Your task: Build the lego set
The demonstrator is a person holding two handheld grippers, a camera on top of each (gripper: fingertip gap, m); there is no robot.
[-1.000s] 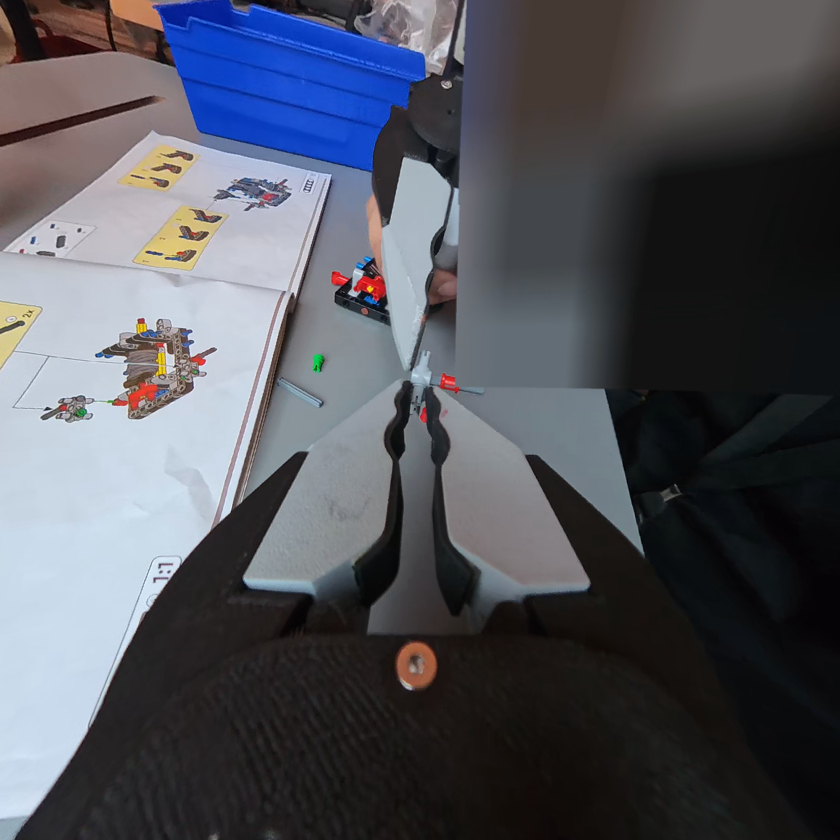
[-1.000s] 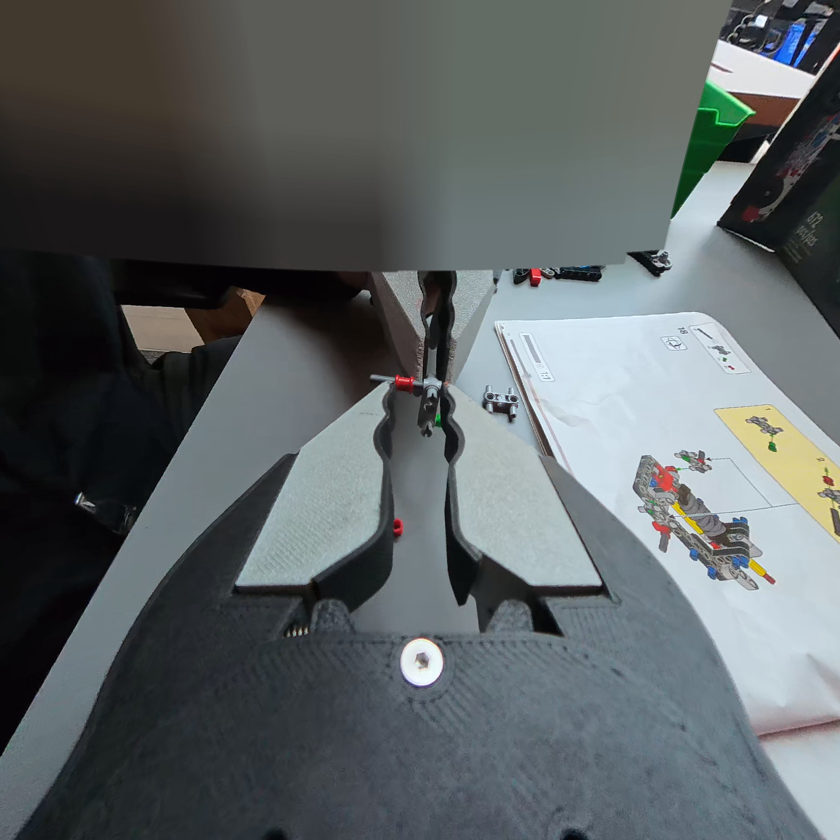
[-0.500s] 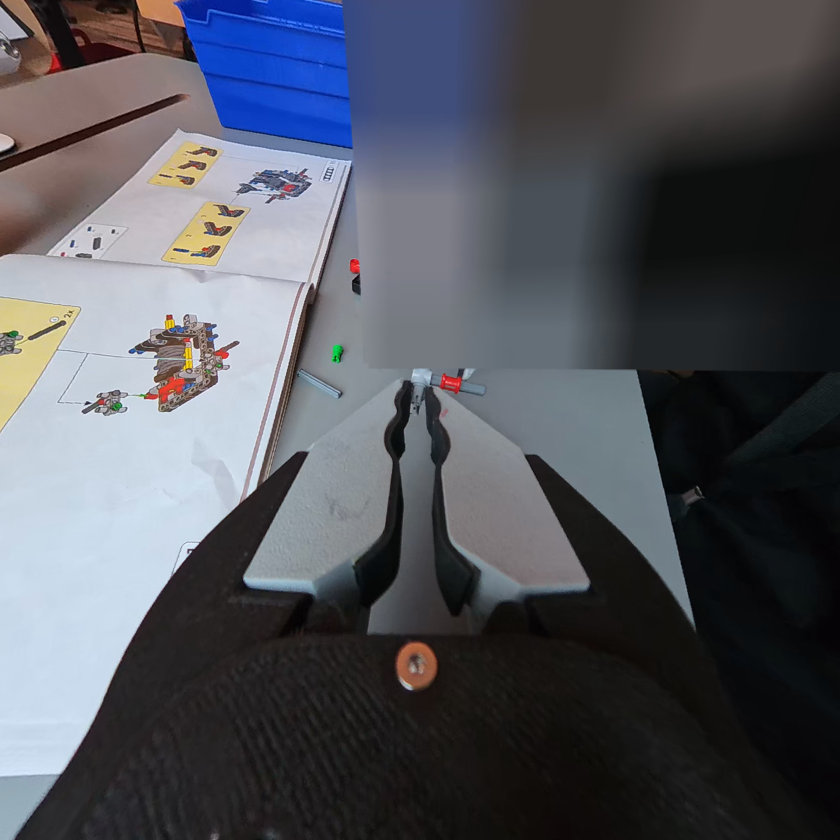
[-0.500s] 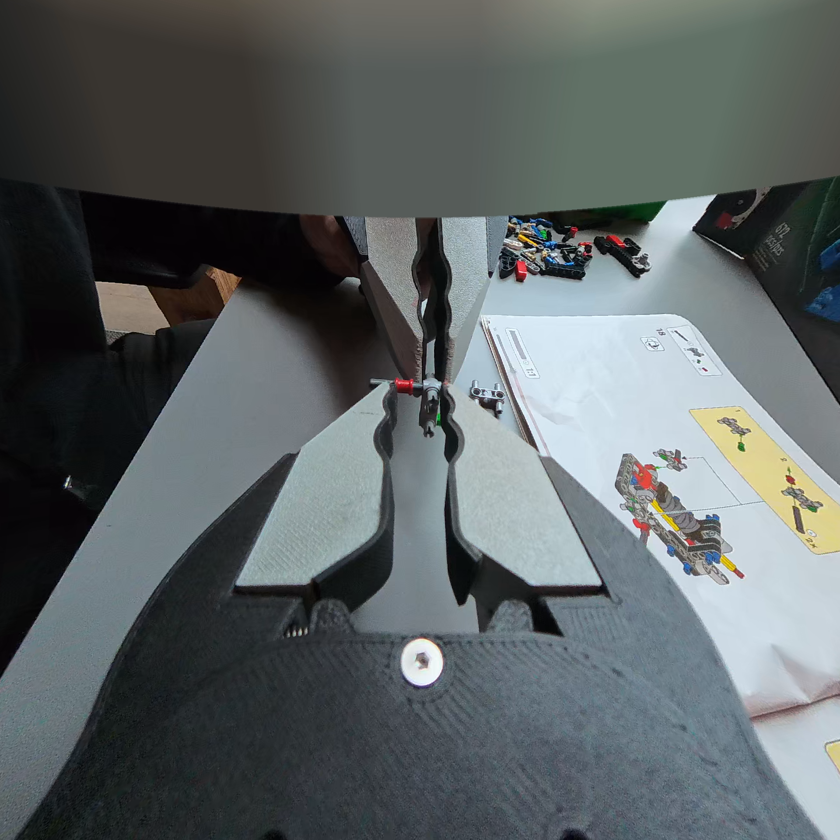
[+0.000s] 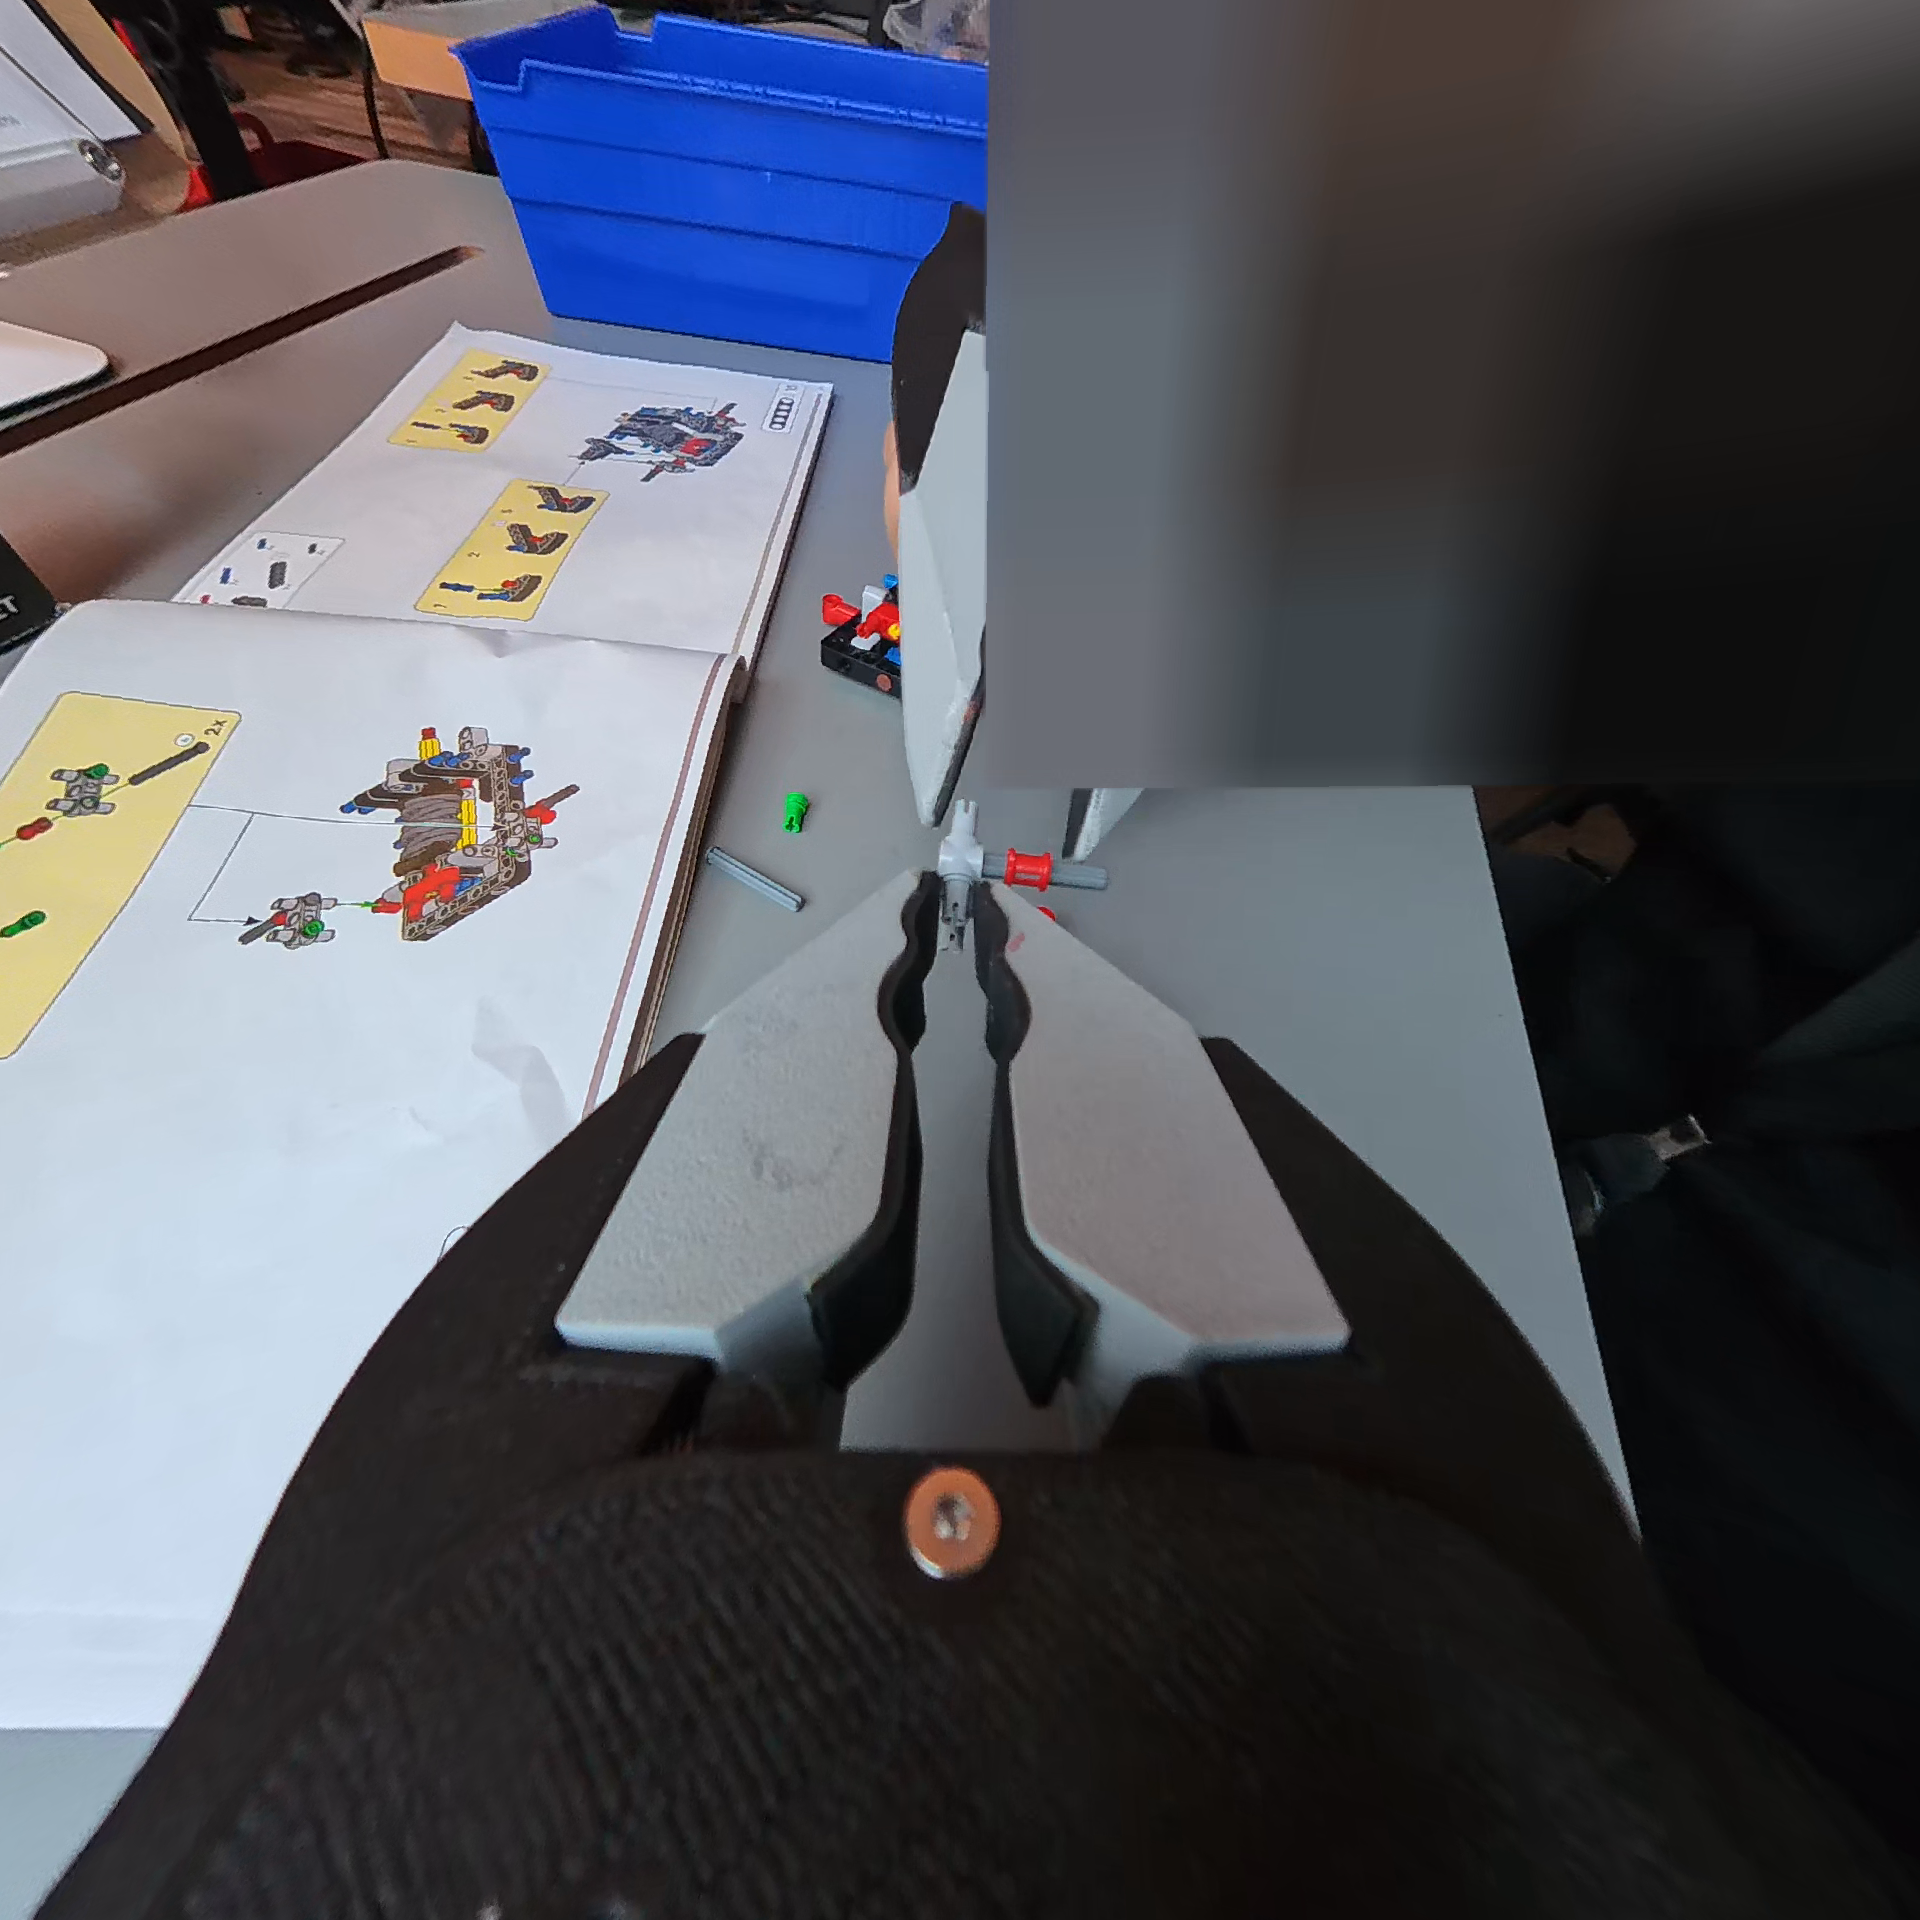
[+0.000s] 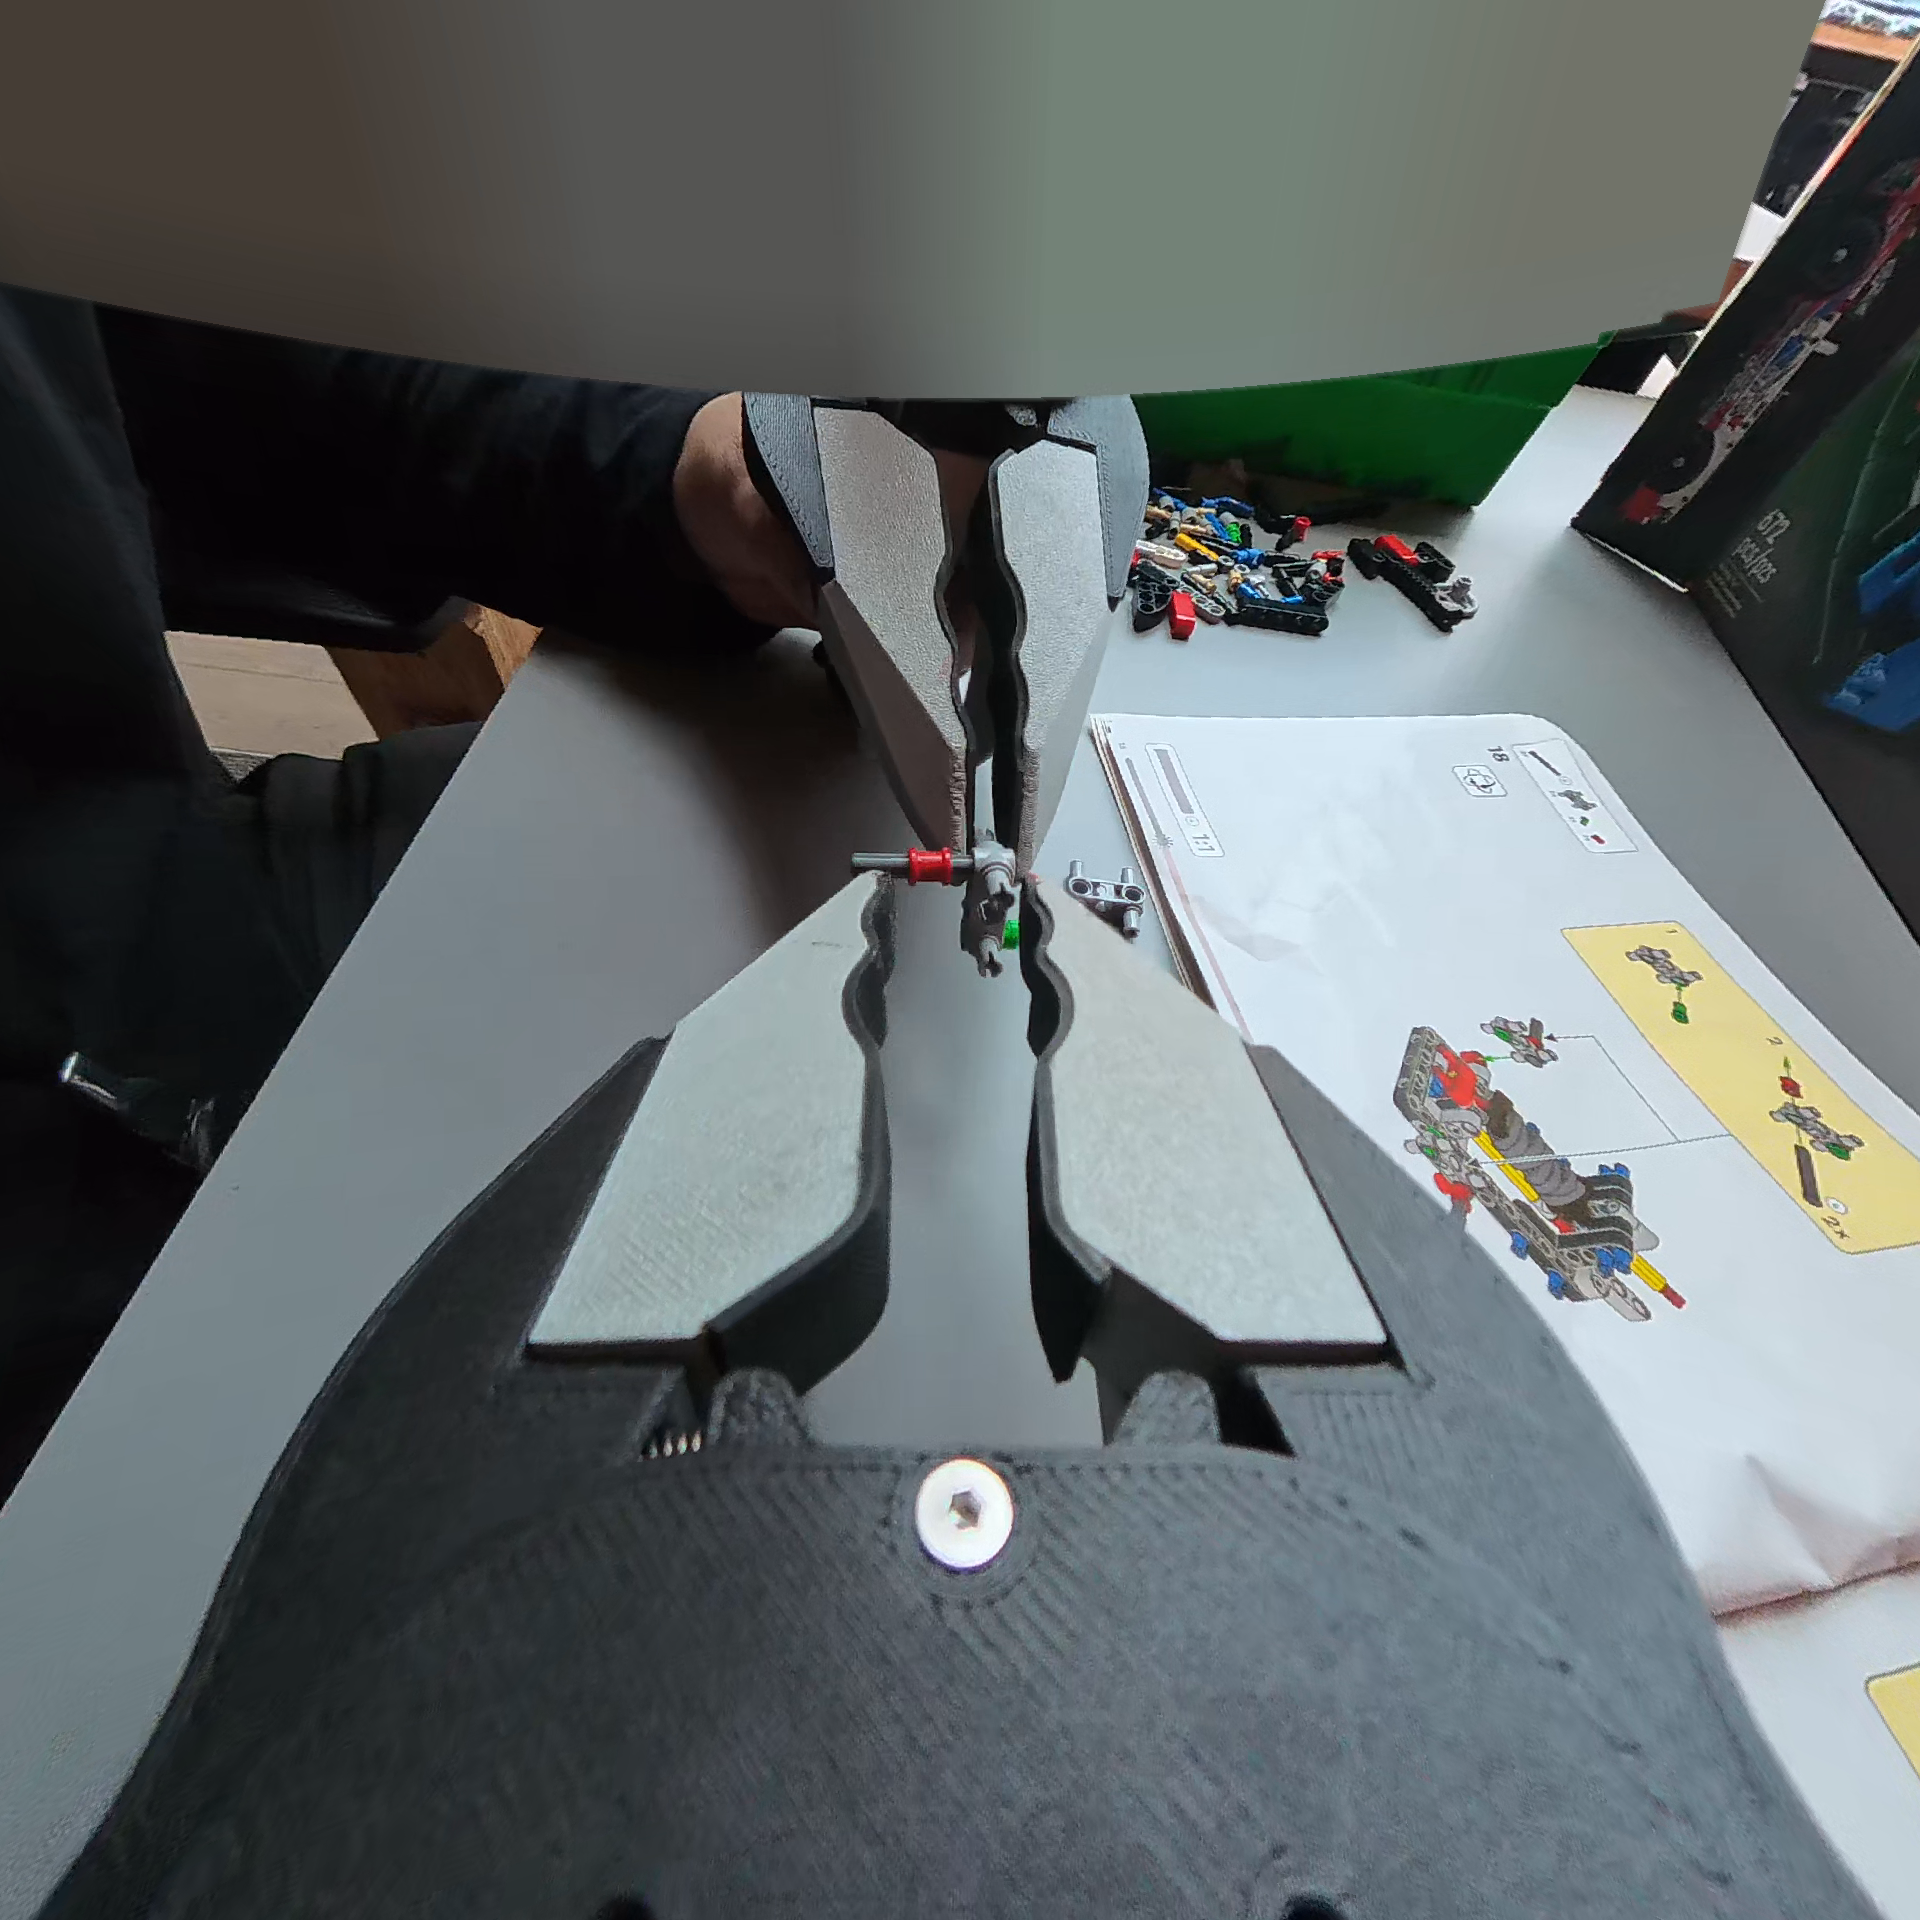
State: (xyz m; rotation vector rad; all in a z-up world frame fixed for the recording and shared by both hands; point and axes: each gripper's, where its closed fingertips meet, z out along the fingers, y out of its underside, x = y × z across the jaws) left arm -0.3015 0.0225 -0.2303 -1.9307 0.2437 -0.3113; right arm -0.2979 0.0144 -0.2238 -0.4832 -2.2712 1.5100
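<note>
- Blue plastic bins are stacked at the table's far edge (contents hidden); a green bin is seen behind loose lego pieces.
- An open instruction booklet is spread beside the work.
- A small grey connector assembly with a red bush on its axle is clamped by the left gripper.
- The right gripper is parted, its tips flanking the assembly.
- A green pin and grey axle lie near.

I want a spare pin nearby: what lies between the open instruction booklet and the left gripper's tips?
In the left wrist view, a green pin and a grey axle lie on the table.
</note>
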